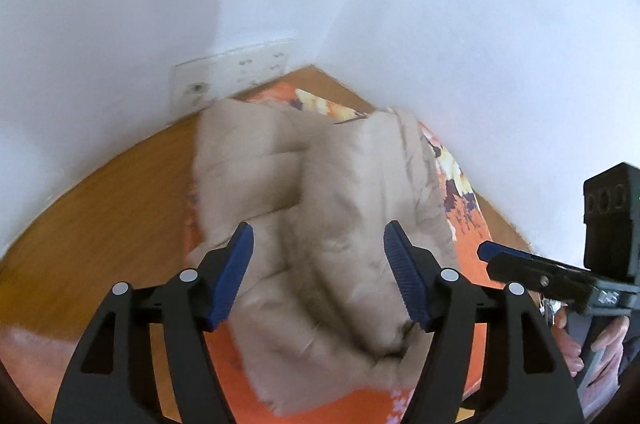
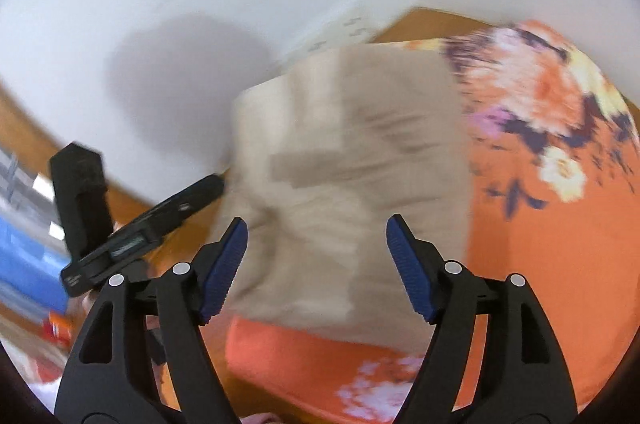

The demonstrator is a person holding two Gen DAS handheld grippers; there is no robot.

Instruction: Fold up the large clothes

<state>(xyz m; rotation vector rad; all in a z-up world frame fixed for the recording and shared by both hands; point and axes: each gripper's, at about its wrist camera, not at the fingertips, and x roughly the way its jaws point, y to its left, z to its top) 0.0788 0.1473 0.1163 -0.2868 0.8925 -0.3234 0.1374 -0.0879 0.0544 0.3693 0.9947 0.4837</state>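
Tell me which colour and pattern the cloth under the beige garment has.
Orange cloth with a floral print, clearest in the right wrist view.

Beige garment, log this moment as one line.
beige garment: bunched on orange cloth | left claw: open, empty | right claw: open, empty

left gripper [image 1: 319,274]: black frame, ribbed blue pads, silver rivets | right gripper [image 2: 317,266]: same build

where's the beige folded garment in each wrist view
Left wrist: beige garment at centre, running down between the open left claw.
Right wrist: beige garment at centre, above the open right claw.
Shared landmark: the orange floral cloth beneath it.
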